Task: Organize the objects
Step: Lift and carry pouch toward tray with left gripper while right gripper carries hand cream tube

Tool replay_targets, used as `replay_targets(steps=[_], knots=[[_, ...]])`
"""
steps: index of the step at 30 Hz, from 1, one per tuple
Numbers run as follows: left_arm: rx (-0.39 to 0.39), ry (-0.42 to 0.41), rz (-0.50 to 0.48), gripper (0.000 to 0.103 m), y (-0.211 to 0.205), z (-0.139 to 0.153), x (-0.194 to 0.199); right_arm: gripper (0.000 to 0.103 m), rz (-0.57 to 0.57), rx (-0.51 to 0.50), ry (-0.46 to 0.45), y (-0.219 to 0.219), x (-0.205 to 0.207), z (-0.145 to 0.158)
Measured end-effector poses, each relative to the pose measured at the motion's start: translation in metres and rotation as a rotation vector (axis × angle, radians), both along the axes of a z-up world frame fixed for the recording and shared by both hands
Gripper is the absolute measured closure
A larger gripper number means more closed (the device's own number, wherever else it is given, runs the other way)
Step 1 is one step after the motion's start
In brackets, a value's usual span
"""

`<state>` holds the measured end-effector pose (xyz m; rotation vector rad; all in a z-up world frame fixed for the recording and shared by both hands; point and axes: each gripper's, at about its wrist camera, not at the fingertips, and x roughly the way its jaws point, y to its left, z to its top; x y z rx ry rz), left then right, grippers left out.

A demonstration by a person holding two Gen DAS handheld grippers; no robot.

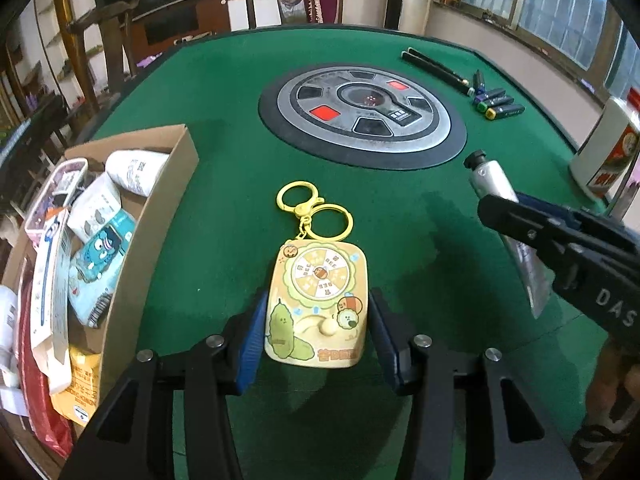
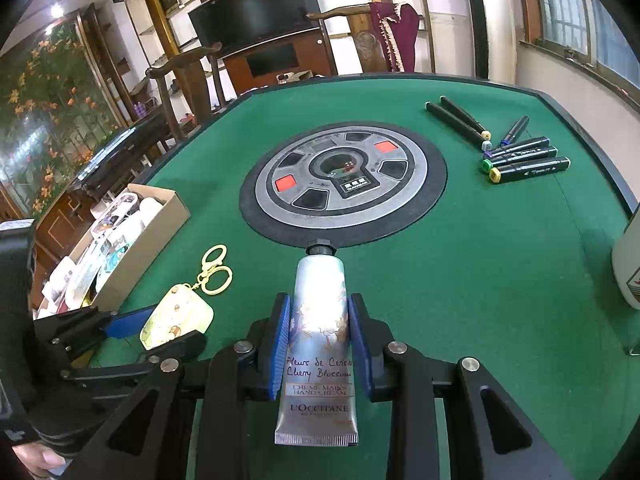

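Observation:
A cream-yellow keychain toy (image 1: 316, 304) with two yellow rings (image 1: 316, 212) lies on the green felt table (image 1: 224, 92). My left gripper (image 1: 316, 300) is shut on it, a blue pad against each long side. From the right wrist view the same toy (image 2: 176, 316) shows at lower left, inside the left gripper (image 2: 152, 332). My right gripper (image 2: 319, 300) is shut on a silver hand cream tube (image 2: 320, 320), whose black cap points at the round centre panel (image 2: 340, 184). In the left wrist view the tube (image 1: 490, 180) and the right gripper (image 1: 508, 210) sit at the right.
An open cardboard box (image 1: 176, 184) full of small packages stands at the table's left edge. Several markers (image 2: 524, 160) lie at the far right. A white bottle (image 1: 604, 148) stands at the right edge. Wooden chairs stand behind the table.

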<state>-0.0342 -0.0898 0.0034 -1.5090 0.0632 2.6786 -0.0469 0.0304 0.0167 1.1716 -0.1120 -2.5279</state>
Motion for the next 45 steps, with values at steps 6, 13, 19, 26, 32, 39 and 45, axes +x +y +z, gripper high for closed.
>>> replay_targets(steps=[6, 13, 19, 26, 32, 39, 45], knots=[[0.022, 0.018, 0.005, 0.057, -0.005, 0.002, 0.005, 0.072, 0.002, -0.003, 0.015, -0.001, 0.002, 0.002], [0.05, 0.065, 0.023, 0.057, -0.014, 0.022, 0.017, 0.072, 0.018, -0.015, 0.045, -0.004, 0.008, 0.008], [0.053, 0.097, 0.042, 0.057, -0.02, 0.037, 0.025, 0.072, 0.035, -0.045, 0.041, -0.01, 0.011, 0.01], [0.08, 0.116, 0.037, 0.057, -0.022, 0.047, 0.032, 0.072, 0.042, -0.071, 0.066, -0.016, 0.019, 0.018], [0.081, 0.161, 0.04, 0.057, -0.026, 0.065, 0.04, 0.072, 0.052, -0.084, 0.072, -0.022, 0.022, 0.021], [0.069, 0.19, 0.052, 0.057, -0.032, 0.077, 0.04, 0.072, 0.062, -0.092, 0.083, -0.026, 0.025, 0.026], [0.064, 0.198, 0.065, 0.057, -0.04, 0.081, 0.04, 0.072, 0.078, -0.09, 0.086, -0.035, 0.028, 0.028]])
